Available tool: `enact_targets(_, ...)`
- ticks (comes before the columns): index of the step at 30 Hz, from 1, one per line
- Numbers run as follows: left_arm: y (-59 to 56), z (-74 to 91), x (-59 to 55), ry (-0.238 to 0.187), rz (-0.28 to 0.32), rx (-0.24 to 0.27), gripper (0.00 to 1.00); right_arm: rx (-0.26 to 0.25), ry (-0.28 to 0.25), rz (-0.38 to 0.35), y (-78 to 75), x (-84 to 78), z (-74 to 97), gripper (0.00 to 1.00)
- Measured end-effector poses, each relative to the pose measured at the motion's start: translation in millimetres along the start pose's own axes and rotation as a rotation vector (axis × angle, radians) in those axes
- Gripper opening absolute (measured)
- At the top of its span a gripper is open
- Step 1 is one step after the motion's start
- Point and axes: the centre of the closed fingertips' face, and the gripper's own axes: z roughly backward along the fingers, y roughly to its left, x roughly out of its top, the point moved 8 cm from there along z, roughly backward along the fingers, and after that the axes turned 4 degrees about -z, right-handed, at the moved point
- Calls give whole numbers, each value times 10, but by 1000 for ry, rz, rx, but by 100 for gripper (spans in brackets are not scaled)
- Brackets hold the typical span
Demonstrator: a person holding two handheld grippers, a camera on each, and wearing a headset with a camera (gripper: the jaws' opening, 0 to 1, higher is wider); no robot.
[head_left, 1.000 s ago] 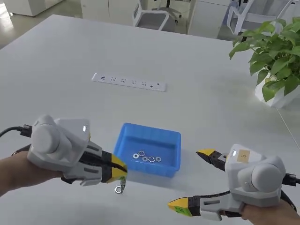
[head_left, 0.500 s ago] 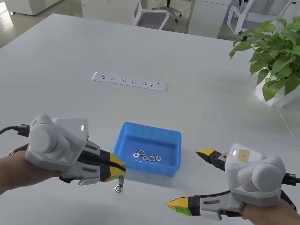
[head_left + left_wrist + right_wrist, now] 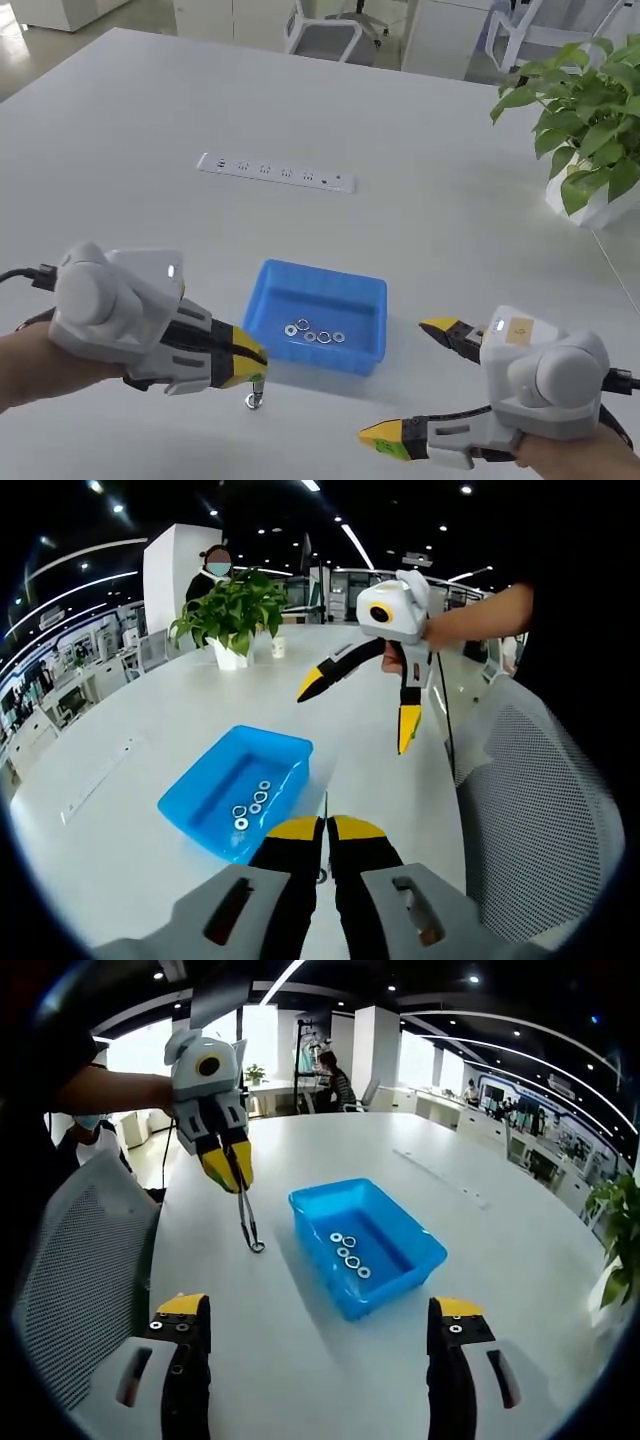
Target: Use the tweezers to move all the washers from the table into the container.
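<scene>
My left gripper (image 3: 258, 365) is shut on thin metal tweezers (image 3: 258, 388) that point down at the table. A washer (image 3: 252, 402) sits at their tip, just in front of the blue container (image 3: 325, 277); I cannot tell if it is lifted. Several washers (image 3: 312, 334) lie in the container. The right gripper view shows the left gripper (image 3: 225, 1165), the tweezers (image 3: 245, 1215), the washer (image 3: 257, 1247) and the container (image 3: 425, 1250). My right gripper (image 3: 400, 380) stands open to the right of the container, holding nothing. From the left gripper view, the shut jaws point past the container (image 3: 175, 805).
A white power strip (image 3: 277, 174) lies further back on the grey table. A potted plant (image 3: 590, 120) stands at the far right edge. Office chairs (image 3: 325, 35) are beyond the far edge. A mesh chair (image 3: 540, 810) is close behind the near edge.
My left gripper has shifted slightly to the left and the tweezers stand a little more upright, with the washer still at their tip. The right gripper has not moved.
</scene>
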Motion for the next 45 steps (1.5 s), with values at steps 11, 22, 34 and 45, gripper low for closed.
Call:
enact_targets(11,-12,34,-74,5,-10,-11,7,6,4,8,18,1,-2,89)
enact_targets(22,13,49,-108,24,-38,-43,6,64,-10,51,110,69,-104,76)
enact_targets(34,39,13,-53,54,-79,-101,6,226,1,156,328,211,-389,51)
enact_targets(45,51,-29,-15,68,-105,-156,6,326,6,232,469,333,-633,34)
